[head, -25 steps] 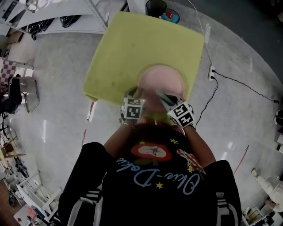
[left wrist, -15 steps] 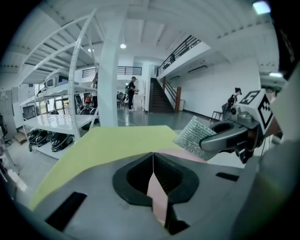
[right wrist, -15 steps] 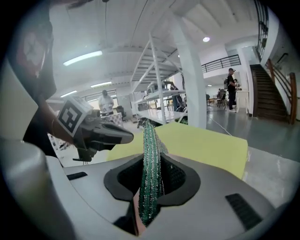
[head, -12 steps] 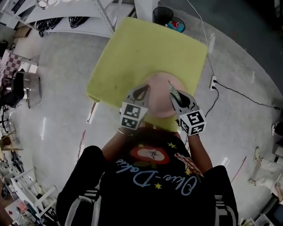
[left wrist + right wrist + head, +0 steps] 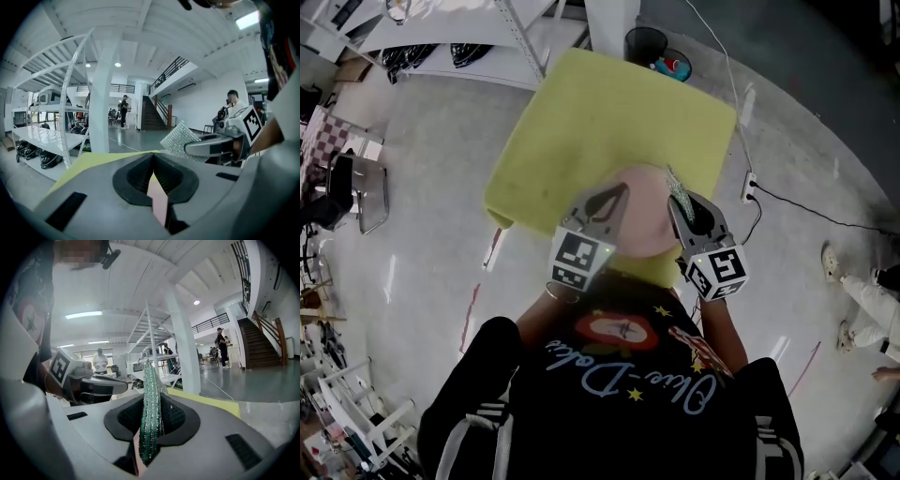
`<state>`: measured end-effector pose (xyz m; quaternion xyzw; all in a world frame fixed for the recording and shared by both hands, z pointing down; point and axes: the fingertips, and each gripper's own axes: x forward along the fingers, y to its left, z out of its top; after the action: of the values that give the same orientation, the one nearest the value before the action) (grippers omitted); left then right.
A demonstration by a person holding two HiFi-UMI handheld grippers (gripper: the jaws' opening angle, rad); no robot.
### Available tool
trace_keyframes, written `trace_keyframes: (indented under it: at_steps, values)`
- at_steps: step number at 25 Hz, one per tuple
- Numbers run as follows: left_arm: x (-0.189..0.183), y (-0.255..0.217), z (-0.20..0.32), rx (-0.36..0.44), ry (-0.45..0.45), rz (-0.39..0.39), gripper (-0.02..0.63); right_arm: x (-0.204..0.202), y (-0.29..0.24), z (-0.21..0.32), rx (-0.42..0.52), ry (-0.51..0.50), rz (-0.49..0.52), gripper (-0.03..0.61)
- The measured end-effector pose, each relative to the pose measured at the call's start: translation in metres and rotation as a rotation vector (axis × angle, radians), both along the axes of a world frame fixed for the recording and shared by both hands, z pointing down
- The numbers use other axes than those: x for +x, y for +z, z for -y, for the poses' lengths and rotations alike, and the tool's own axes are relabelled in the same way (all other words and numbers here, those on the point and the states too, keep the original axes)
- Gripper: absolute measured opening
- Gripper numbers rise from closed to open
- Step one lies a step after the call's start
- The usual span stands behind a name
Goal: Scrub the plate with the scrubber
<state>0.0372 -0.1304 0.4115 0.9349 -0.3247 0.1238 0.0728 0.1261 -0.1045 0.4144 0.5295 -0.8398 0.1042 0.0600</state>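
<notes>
Both rose off plate [image 5: 642,225]: left gripper [image 5: 153,155] jaws shut, prob. empty; right gripper [image 5: 152,393] jaws clamp scrubber [image 5: 150,423]; unheld plate may skid.

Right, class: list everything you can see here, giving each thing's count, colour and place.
table: one, yellow-green, on the grey floor.
plate: one, pink, at the table's near edge.
scrubber: one, glittery green, between the jaws of the right gripper.
bin: one, black, beyond the table's far corner.
power strip: one, white, on the floor right of the table.
shelving: one, white, beyond the table to the left.
left gripper: one, grey, shut and empty, over the plate.
right gripper: one, grey, shut on the scrubber.
</notes>
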Motion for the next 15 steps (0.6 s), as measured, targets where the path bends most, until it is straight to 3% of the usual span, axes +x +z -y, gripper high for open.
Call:
trace_keyframes:
  at_steps: [6,15]
  values:
    - [0.006,-0.022,-0.002,0.069,0.005,0.013,0.003,0.002,-0.013,0.003,0.016,-0.007,0.011,0.061]
    - [0.003,-0.03,-0.001,0.048,-0.002,-0.021,0.003,-0.005,-0.024,0.007,0.028,-0.026,0.022,0.061]
